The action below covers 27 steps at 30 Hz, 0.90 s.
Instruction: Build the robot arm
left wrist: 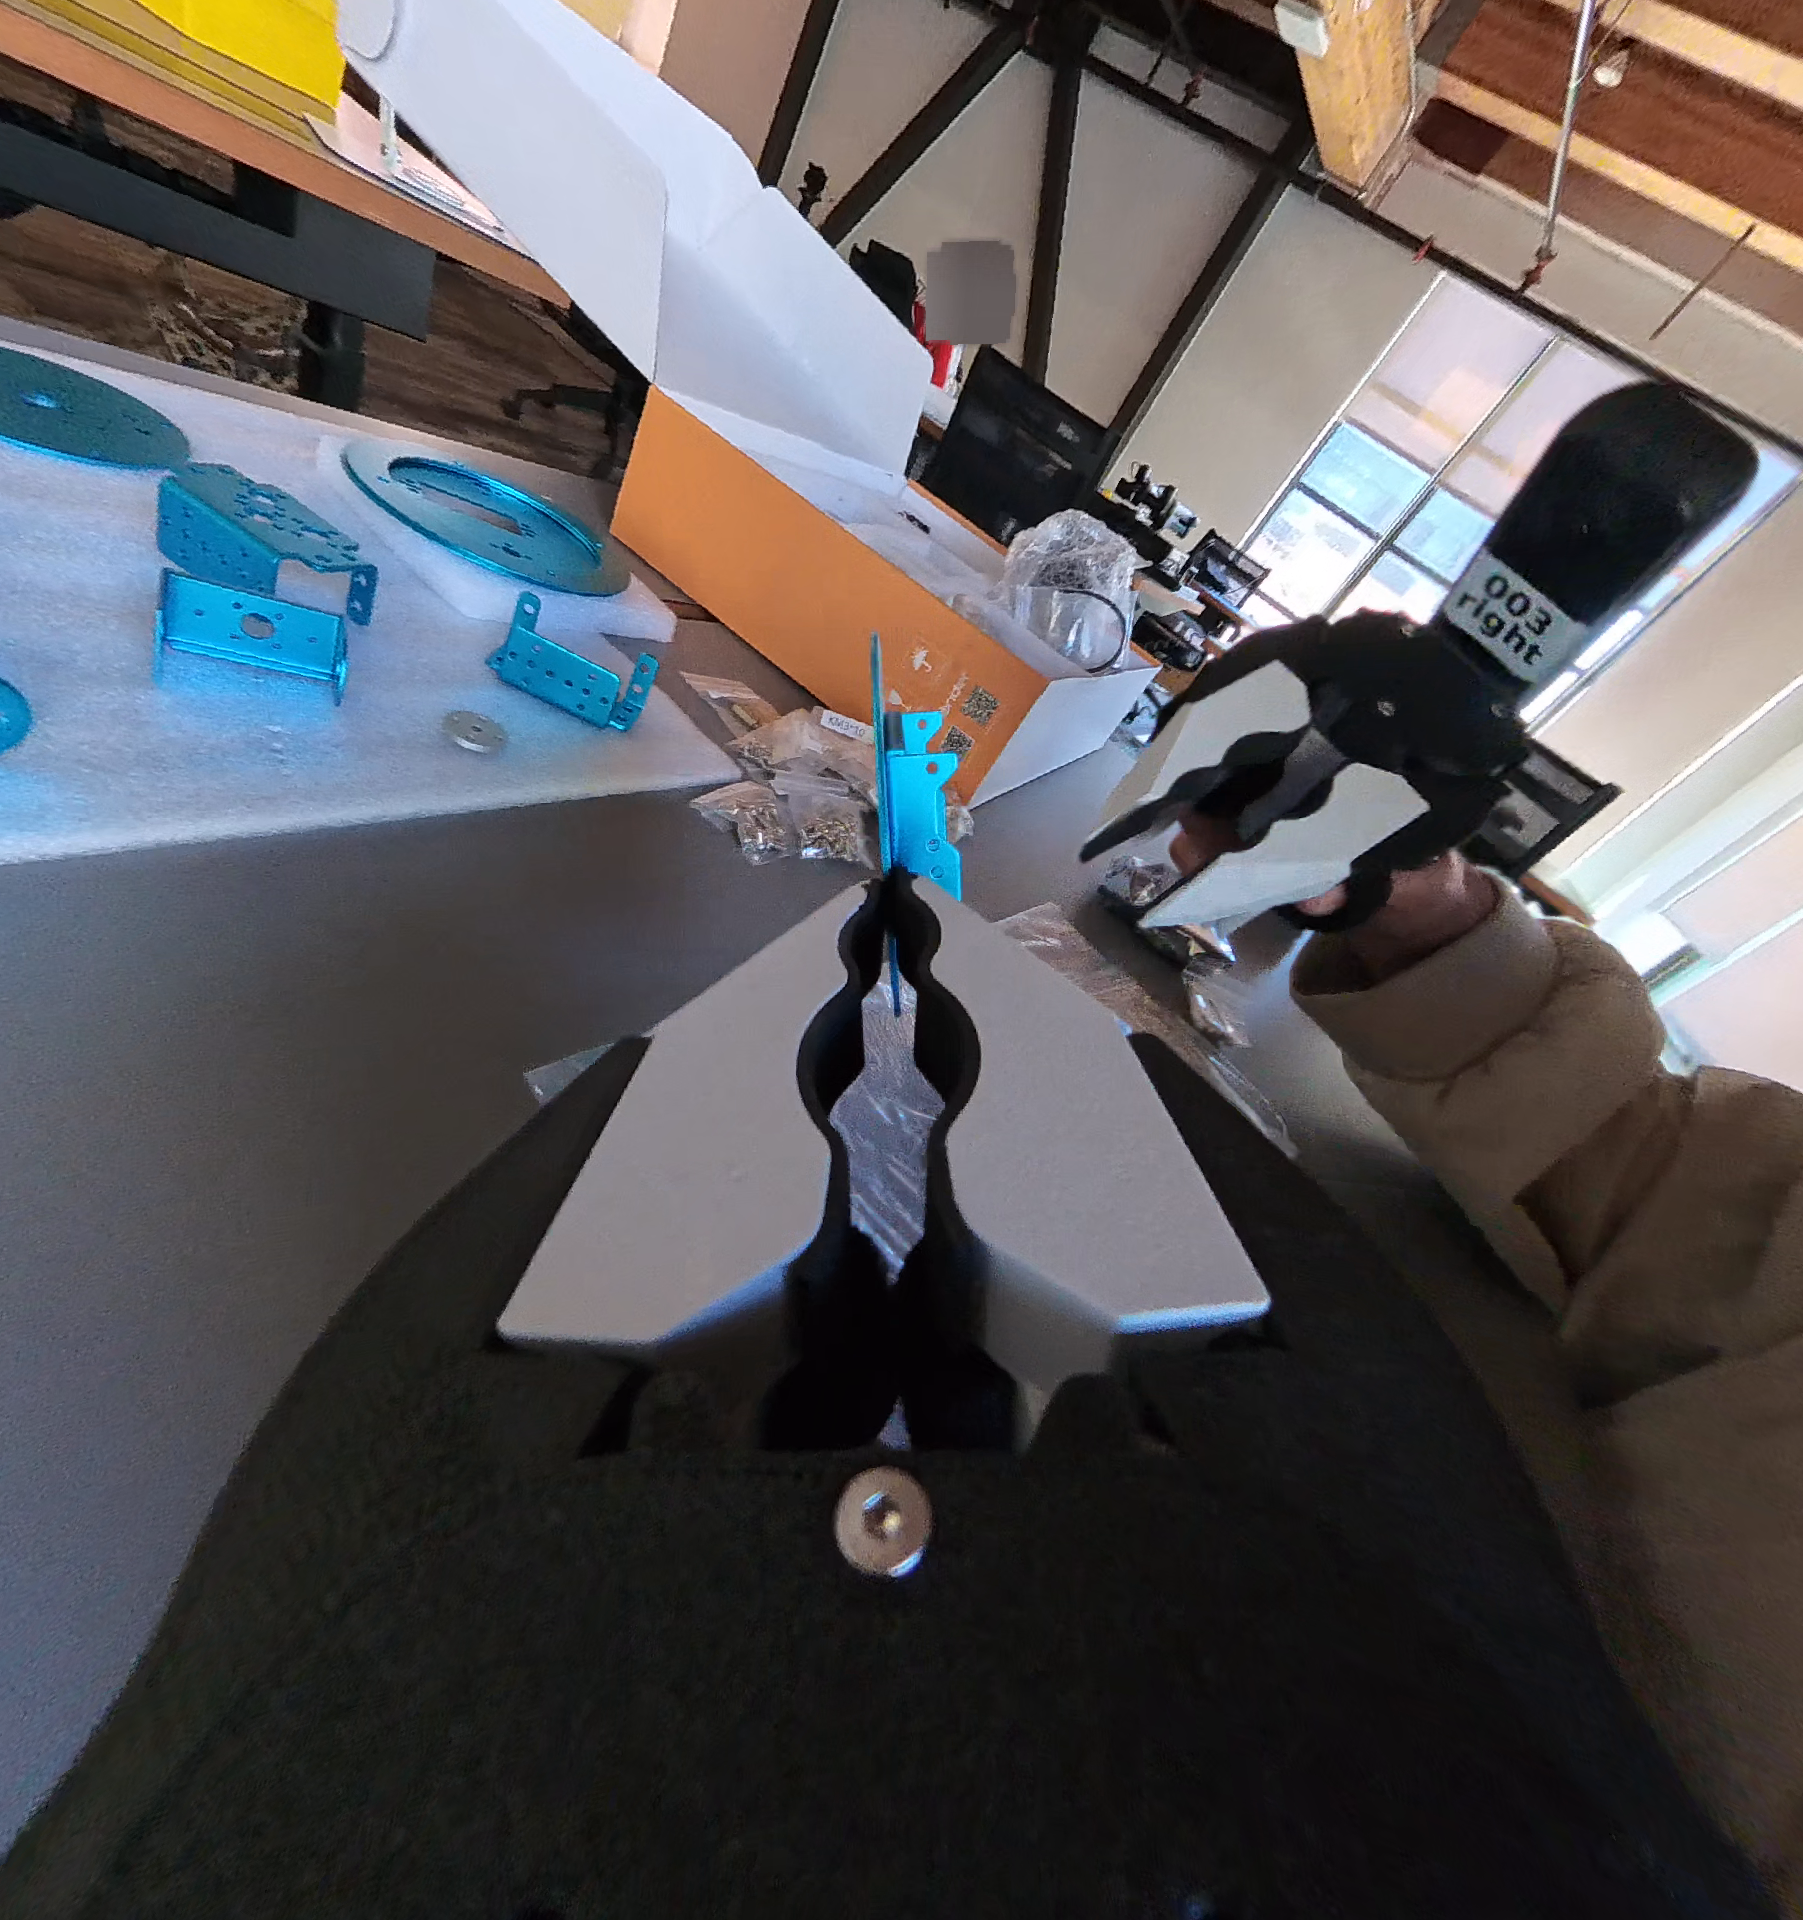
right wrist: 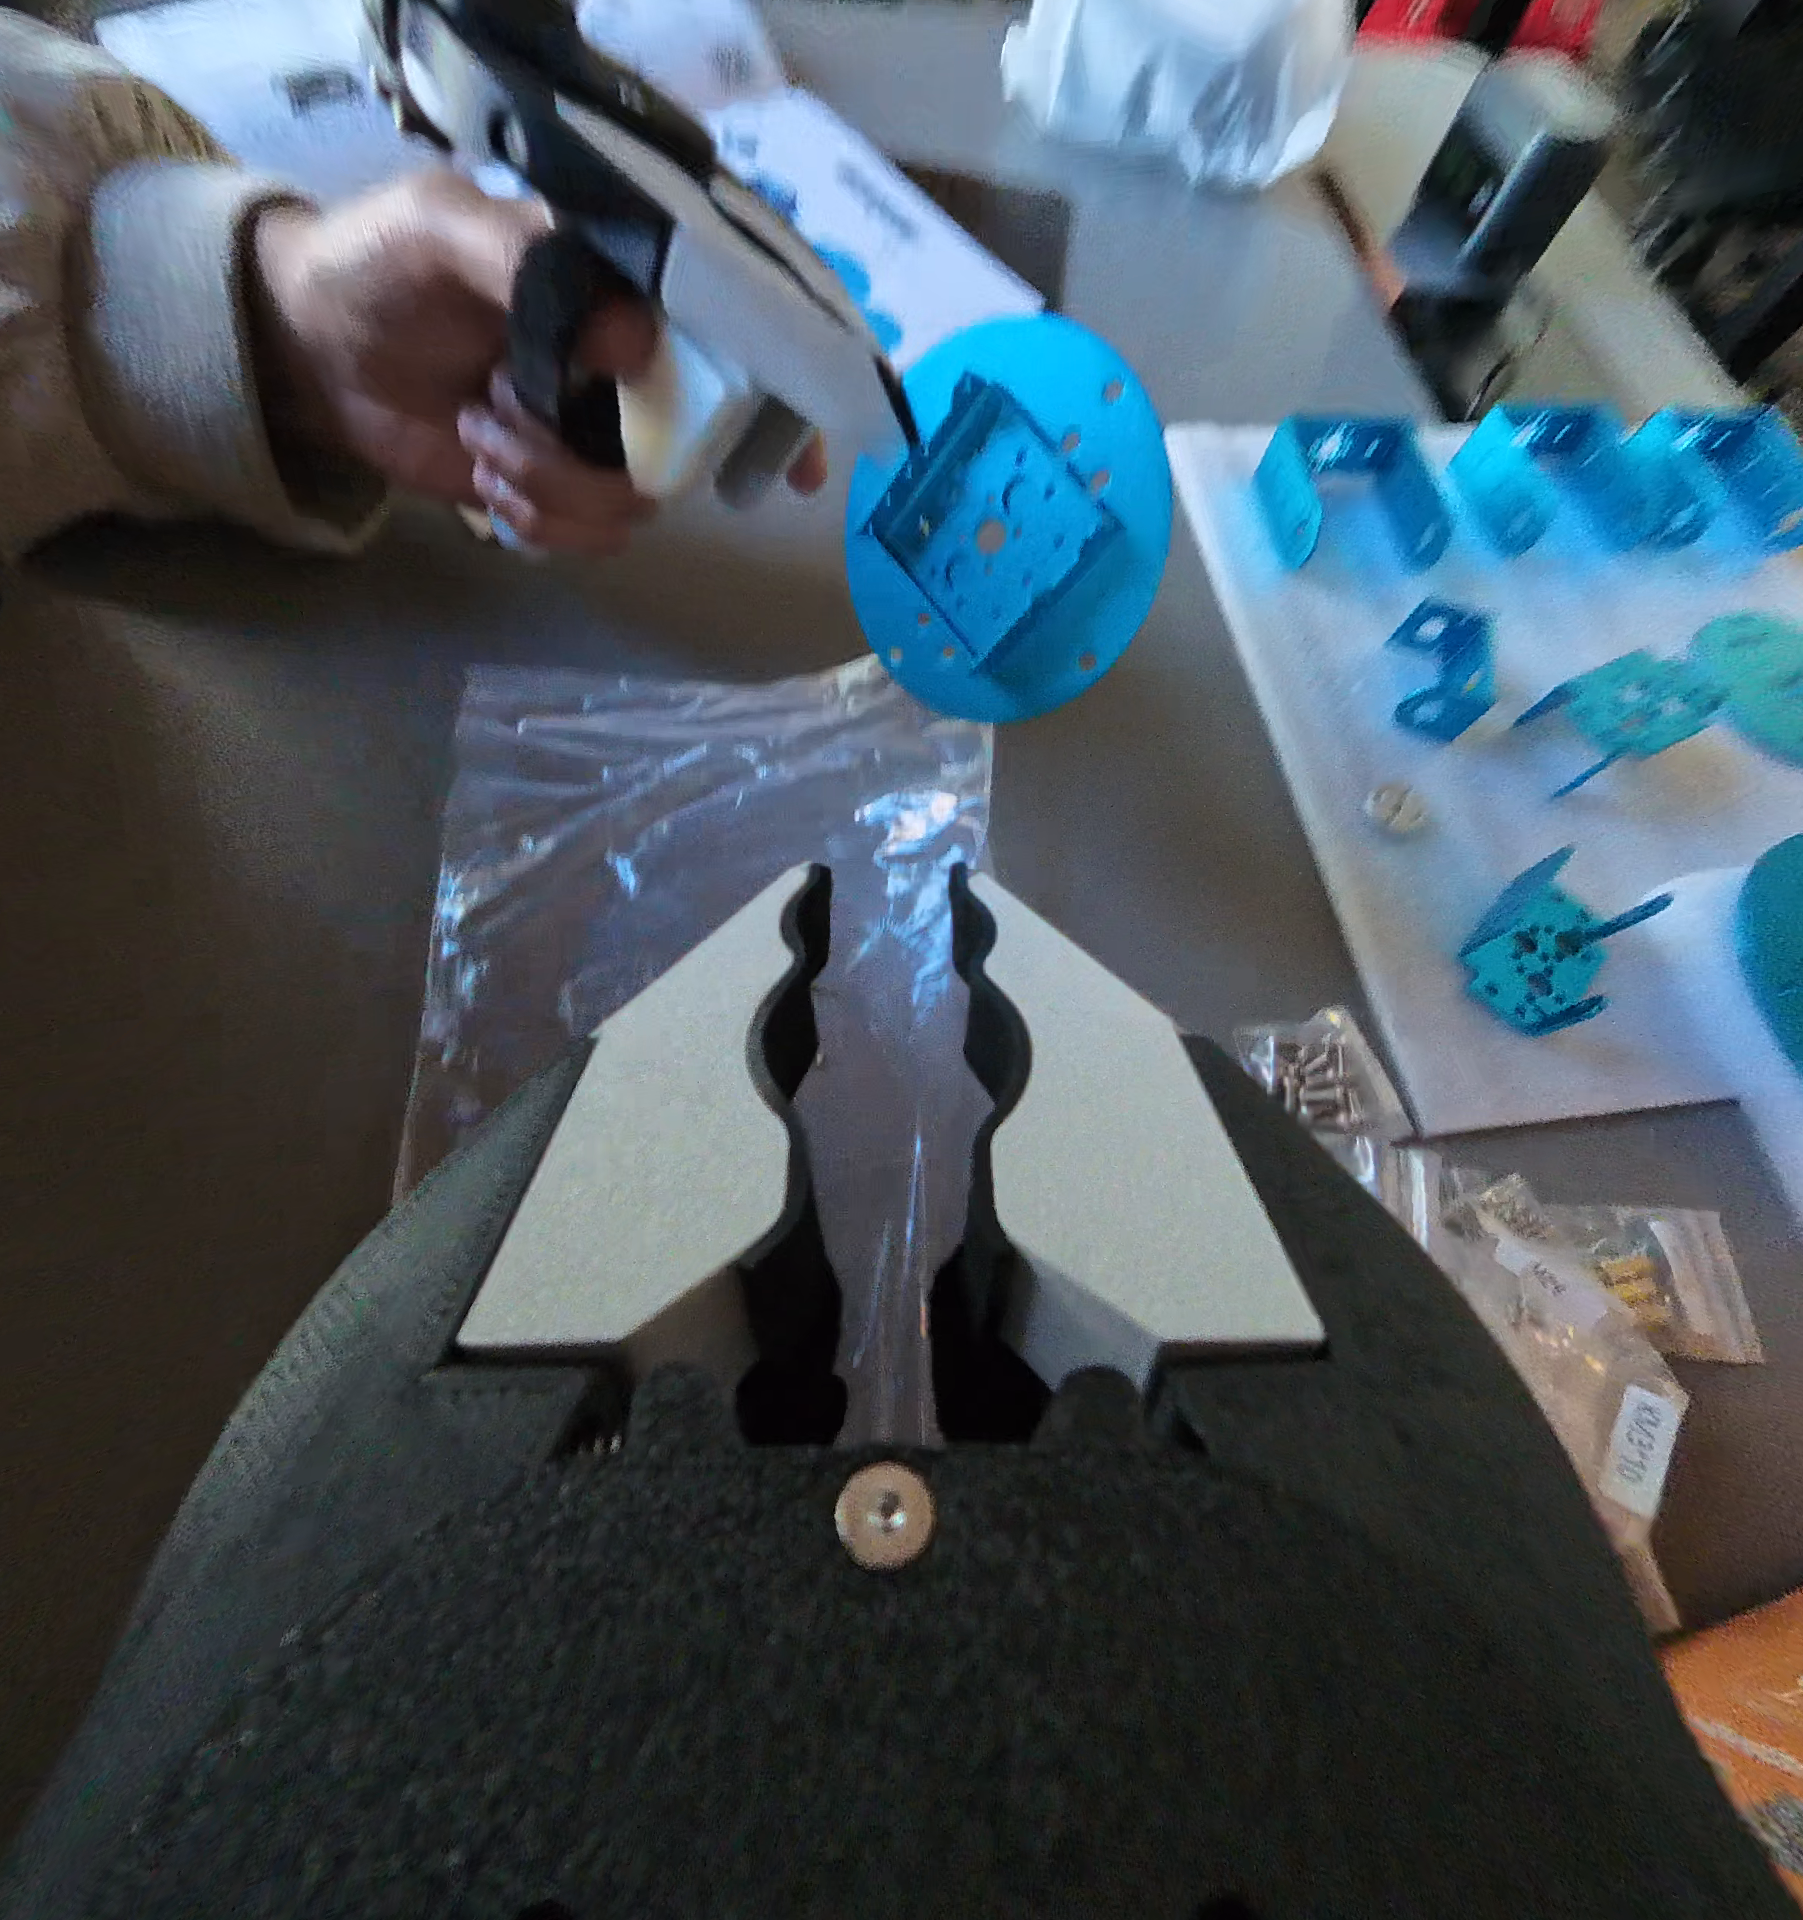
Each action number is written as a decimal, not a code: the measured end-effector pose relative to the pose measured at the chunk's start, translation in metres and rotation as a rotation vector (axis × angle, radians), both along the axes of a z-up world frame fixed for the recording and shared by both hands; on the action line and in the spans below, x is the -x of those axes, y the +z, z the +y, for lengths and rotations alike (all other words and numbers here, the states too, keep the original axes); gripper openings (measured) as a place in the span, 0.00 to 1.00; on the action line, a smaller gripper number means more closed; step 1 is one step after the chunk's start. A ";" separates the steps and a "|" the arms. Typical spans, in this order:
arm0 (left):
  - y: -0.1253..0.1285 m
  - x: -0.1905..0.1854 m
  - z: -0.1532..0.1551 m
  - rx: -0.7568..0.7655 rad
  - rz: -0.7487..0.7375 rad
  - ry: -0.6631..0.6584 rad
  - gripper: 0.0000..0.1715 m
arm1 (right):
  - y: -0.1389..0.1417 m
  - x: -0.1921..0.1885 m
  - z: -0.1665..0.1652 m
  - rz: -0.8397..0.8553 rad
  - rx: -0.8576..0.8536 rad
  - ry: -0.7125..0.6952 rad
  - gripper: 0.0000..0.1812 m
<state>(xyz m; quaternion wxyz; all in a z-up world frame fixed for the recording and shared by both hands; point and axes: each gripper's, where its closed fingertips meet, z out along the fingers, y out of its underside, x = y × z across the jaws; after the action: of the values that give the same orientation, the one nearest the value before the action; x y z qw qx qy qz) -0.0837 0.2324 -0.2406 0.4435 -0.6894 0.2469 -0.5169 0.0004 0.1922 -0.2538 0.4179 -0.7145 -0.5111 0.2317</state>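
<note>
Blue anodised metal disc (right wrist: 1011, 520) with a perforated U-shaped bracket fastened to its face hung in the air above the grey table (left wrist: 305, 1039), pinched at its rim by the left tongs (left wrist: 892, 883), whose jaws were closed down on the thin edge. In the left wrist view the disc showed edge-on, straight ahead of the tips. It looked stiff, light and slick, so a narrow rim hold could let it swivel; the bracket's flat walls seemed the surer place to take it. The right tongs (right wrist: 892, 883) stood partly open with nothing between them, hovering over a crumpled clear plastic bag (right wrist: 689, 810) on the table. A white foam sheet (right wrist: 1344, 883) with more blue brackets lay nearby, small bags of screws (right wrist: 1312, 1070) beside it.
</note>
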 end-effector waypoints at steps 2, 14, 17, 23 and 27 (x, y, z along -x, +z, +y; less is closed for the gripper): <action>0.002 0.000 0.001 -0.031 0.014 0.010 0.00 | 0.001 0.000 0.004 0.074 -0.084 -0.069 0.09; 0.018 0.004 -0.004 -0.191 0.028 0.043 0.00 | 0.005 0.004 -0.009 0.082 -0.036 -0.157 0.10; 0.022 0.001 -0.010 -0.200 0.007 0.023 0.00 | -0.008 -0.004 -0.010 0.028 -0.022 -0.156 0.13; 0.023 -0.005 -0.016 -0.177 -0.015 -0.018 0.00 | -0.003 -0.011 -0.012 0.021 -0.052 -0.118 0.12; 0.014 -0.010 -0.012 -0.158 0.011 -0.009 0.00 | -0.010 -0.007 -0.021 -0.062 -0.051 -0.072 0.13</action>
<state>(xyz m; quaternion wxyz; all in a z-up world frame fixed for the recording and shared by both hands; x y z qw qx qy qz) -0.0739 0.2200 -0.2265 0.4928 -0.6539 0.2927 -0.4938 0.0072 0.1714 -0.2634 0.4279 -0.7283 -0.5036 0.1813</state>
